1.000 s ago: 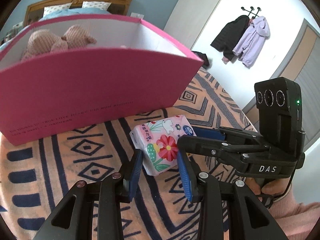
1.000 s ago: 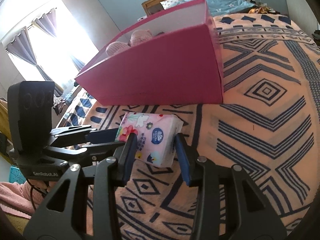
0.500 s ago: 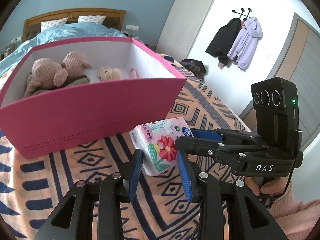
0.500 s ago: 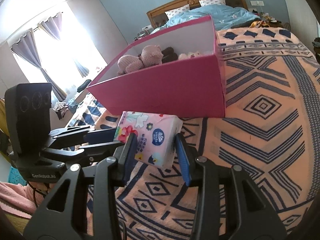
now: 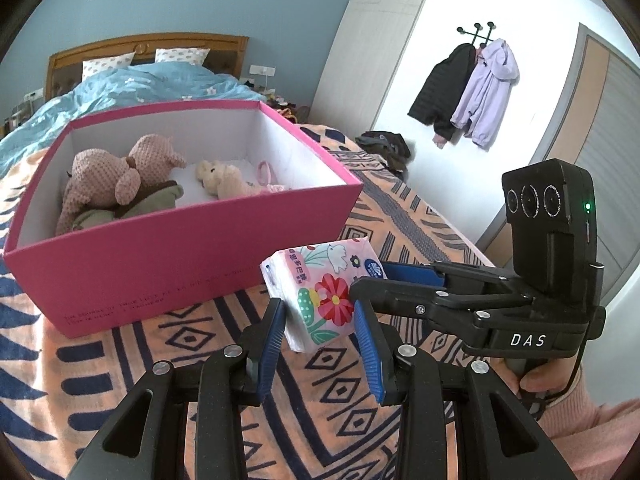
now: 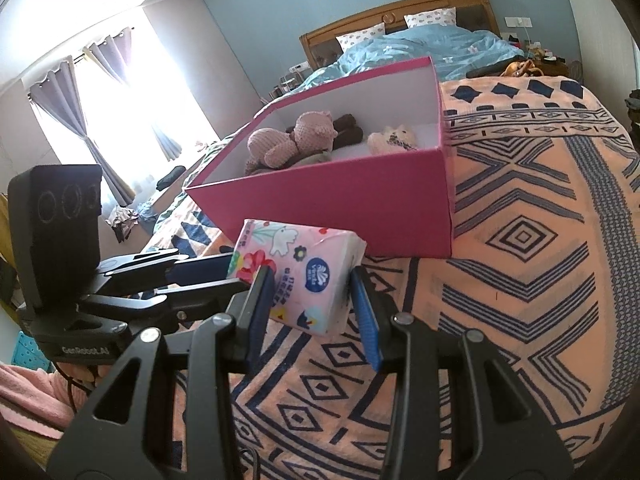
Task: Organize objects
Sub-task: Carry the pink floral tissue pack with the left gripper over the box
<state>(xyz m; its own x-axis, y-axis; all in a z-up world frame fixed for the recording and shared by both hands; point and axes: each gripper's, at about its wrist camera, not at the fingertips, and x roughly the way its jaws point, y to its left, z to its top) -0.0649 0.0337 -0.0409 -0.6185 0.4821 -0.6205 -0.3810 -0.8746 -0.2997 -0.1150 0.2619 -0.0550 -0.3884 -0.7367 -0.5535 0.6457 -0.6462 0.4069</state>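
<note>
A pink flowered tissue pack (image 5: 324, 292) (image 6: 304, 268) hangs just above the patterned blanket, in front of the pink box (image 5: 180, 256) (image 6: 360, 208). My left gripper (image 5: 318, 312) is shut on the pack's near end. My right gripper (image 6: 311, 280) is shut on it from the other side, so the two cross at the pack. In the left wrist view the right gripper's fingers (image 5: 404, 276) reach in from the right. In the right wrist view the left gripper's fingers (image 6: 200, 268) reach in from the left. The box stands open, holding a pink plush toy (image 5: 120, 176) (image 6: 288, 140) and a small cream plush (image 5: 224, 178) (image 6: 394, 138).
The orange and navy blanket (image 6: 520, 280) covers the bed, falling away at its right edge. Behind the box lie a blue duvet (image 5: 132, 84) and a wooden headboard. Coats (image 5: 472, 92) hang on the white wall. A hand in a pink sleeve (image 5: 560, 392) holds the right gripper.
Both grippers have risen with the tissue pack held between them. The views now look down over the box's near wall onto the toys inside.
</note>
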